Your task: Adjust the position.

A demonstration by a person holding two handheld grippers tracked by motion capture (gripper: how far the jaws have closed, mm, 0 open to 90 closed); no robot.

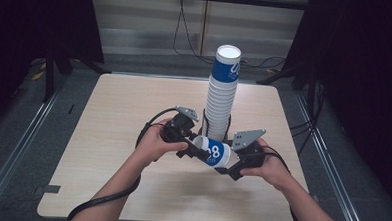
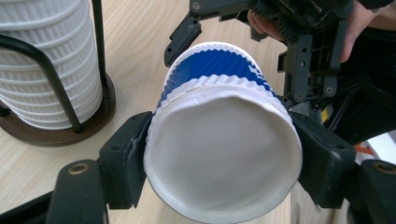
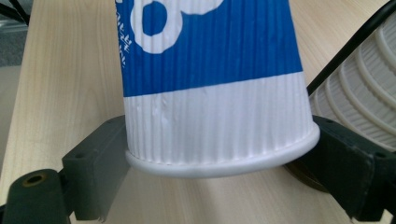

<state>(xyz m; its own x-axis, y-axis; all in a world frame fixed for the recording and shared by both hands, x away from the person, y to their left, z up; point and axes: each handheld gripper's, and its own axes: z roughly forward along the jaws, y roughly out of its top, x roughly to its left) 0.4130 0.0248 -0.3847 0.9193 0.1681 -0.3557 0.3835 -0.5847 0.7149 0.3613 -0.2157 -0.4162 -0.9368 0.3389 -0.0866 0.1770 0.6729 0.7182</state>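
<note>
In the right gripper view the blue-and-white paper cup runs off the top edge, its print cut to part of a numeral; the stack of white cups is cropped at the right; in the high view the stack's rack base is half hidden behind the hand-held grippers.

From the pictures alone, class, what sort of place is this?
Probably a lab or studio set up for recording: a bare wooden table ringed by dark curtains, loose cables on the floor, and a cup held between two hand-held grippers.
</note>
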